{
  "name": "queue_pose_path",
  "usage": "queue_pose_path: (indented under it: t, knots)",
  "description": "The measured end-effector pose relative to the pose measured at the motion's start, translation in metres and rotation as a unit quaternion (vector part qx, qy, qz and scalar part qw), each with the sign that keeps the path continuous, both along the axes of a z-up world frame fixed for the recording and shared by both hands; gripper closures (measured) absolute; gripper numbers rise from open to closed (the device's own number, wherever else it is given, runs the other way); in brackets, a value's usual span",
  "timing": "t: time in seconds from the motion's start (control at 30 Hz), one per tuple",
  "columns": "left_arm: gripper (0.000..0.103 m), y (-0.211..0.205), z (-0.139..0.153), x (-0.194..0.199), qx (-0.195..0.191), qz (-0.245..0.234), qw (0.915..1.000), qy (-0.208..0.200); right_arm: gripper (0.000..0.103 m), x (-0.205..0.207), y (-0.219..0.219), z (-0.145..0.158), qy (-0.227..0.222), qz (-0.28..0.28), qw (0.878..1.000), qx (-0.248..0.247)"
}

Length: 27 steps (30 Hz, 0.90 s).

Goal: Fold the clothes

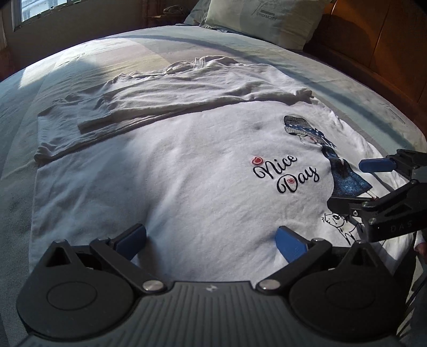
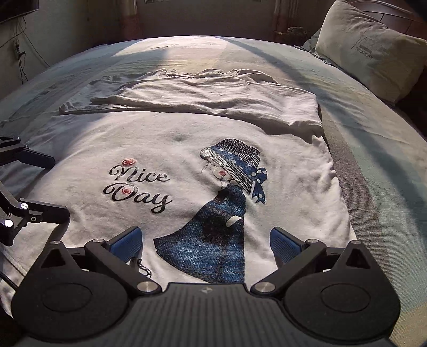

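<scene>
A white T-shirt (image 1: 186, 170) printed with "Nice Day" and a girl in a blue dress lies flat on the bed (image 1: 80, 61), its far side folded over the body. My left gripper (image 1: 210, 241) is open above the near hem, nothing between its blue pads. In the right wrist view the same T-shirt (image 2: 186, 149) fills the middle, and my right gripper (image 2: 205, 241) is open over the blue dress print, holding nothing. The right gripper (image 1: 355, 184) also shows at the right edge of the left wrist view; the left gripper (image 2: 58, 186) shows at the left edge of the right one.
A pale pillow (image 1: 269, 18) rests at the bed's head against a wooden headboard (image 1: 373, 40). A window (image 1: 40, 10) is at the far left. Cables (image 2: 21, 45) hang on the wall beyond the bed. Blue-grey sheet (image 2: 373, 149) surrounds the shirt.
</scene>
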<state>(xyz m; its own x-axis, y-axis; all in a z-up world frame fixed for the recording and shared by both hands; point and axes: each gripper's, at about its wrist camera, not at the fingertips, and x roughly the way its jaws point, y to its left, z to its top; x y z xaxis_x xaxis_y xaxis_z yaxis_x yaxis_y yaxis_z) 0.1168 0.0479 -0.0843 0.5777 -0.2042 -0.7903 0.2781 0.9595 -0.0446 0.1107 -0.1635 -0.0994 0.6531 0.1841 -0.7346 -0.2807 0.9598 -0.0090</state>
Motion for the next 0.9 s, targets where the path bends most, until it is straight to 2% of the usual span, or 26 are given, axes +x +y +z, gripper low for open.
queue_pose_path:
  t: [0.07,0.13,0.23,0.3,0.53,0.8,0.9]
  knots:
    - [0.0,-0.007,0.0,-0.008,0.02,0.01,0.9997,0.004,0.0,-0.008,0.006,0.0,-0.006,-0.028,1.0,-0.009]
    - [0.001,-0.004,-0.002,-0.018,0.004,0.029,0.9996,-0.003,0.0,-0.01,0.005,0.001,-0.002,-0.039,0.999,-0.007]
    - [0.001,-0.001,-0.008,-0.04,-0.005,0.051,0.9977,-0.044,0.0,-0.014,0.003,0.001,-0.001,-0.044,0.999,-0.004]
    - [0.001,-0.003,-0.009,-0.051,0.002,0.06,0.9967,-0.054,0.0,-0.018,0.001,0.001,-0.001,-0.042,0.999,0.0]
    - [0.001,-0.006,-0.009,-0.07,0.011,0.082,0.9949,-0.058,0.0,-0.03,0.0,-0.004,-0.036,-0.041,0.998,0.008]
    - [0.0,-0.012,-0.008,-0.06,0.015,0.129,0.9907,-0.041,0.0,-0.035,-0.004,-0.008,-0.056,-0.034,0.998,0.018]
    - [0.0,-0.013,-0.008,-0.059,0.014,0.142,0.989,-0.039,0.0,-0.038,-0.011,-0.007,-0.056,-0.016,0.998,0.027]
